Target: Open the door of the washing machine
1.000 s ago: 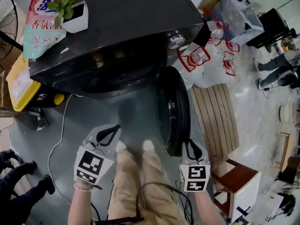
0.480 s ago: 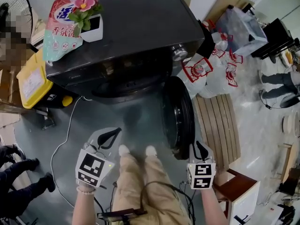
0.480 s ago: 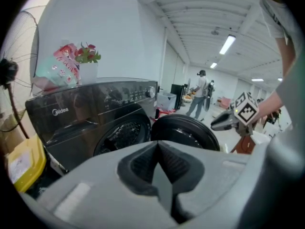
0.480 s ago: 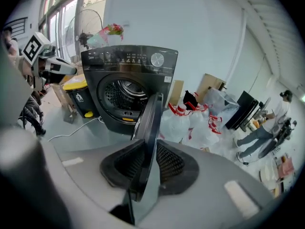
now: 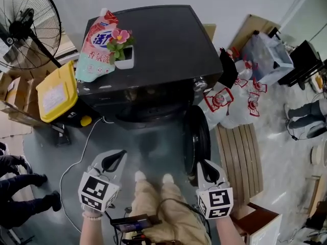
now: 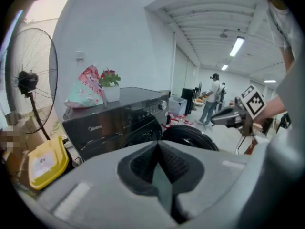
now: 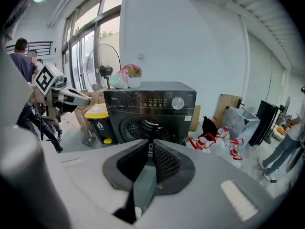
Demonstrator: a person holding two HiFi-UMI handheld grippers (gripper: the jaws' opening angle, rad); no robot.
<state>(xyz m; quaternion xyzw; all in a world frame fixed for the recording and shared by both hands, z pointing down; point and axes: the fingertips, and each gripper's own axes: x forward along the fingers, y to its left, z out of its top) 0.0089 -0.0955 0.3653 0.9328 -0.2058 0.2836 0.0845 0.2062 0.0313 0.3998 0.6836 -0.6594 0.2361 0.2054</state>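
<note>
Right gripper has pulled off the door, jaws just narrowing to an empty sliver; left gripper is pinched shut, empty. Door hangs wide open right of the washer; looks done to me.

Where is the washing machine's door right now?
In the head view, the door stands swung open, edge-on, right of the drum opening and left of the slatted wooden board.

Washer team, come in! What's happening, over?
Left tool shut, empty; right tool just closing, slit left, empty. Round black door of dark washing machine stands open. Nothing blocking.
</note>
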